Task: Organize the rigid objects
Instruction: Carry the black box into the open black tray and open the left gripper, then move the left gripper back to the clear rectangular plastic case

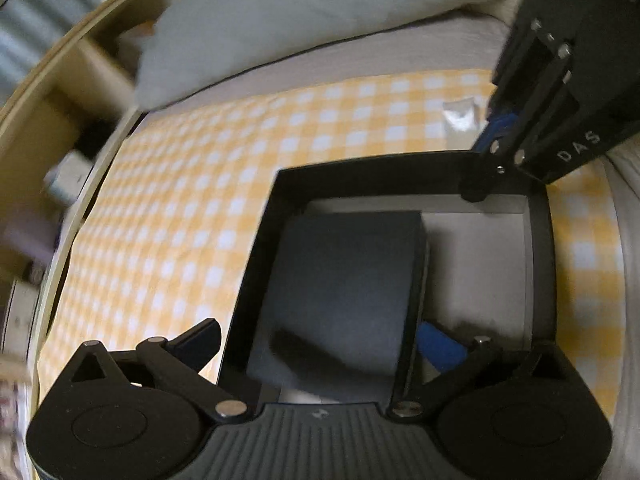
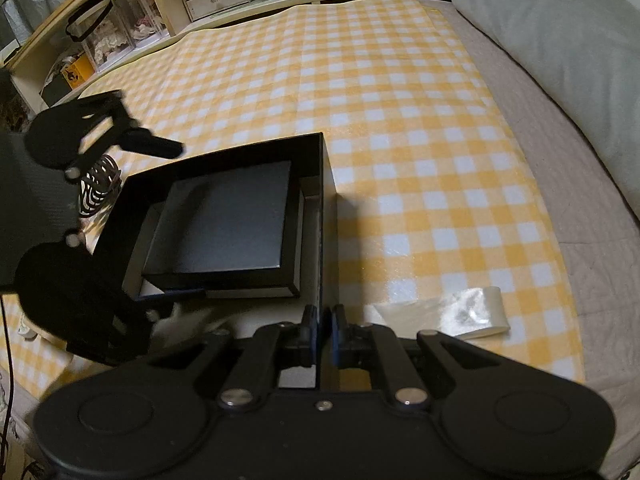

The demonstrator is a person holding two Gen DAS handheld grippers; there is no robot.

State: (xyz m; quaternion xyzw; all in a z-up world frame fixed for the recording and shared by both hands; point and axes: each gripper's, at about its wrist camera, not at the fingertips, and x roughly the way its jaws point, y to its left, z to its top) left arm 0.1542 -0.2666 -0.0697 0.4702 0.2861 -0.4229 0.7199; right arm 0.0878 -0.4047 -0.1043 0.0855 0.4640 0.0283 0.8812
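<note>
Open black box point(image 2: 320, 184) on the yellow checked cloth point(image 2: 400, 120) over the bed; smaller black box point(image 2: 228, 220) lying inside it, toward one side. Right gripper point(image 2: 324, 332) pressed together on the big box's wall, pinching the thin edge; left gripper point(image 1: 320, 336) spread wide over the smaller box, touching nothing. Clear plastic wrapper point(image 2: 468, 312) flat on the cloth just beside the right gripper; grey pillow point(image 2: 560, 60) beyond.
</note>
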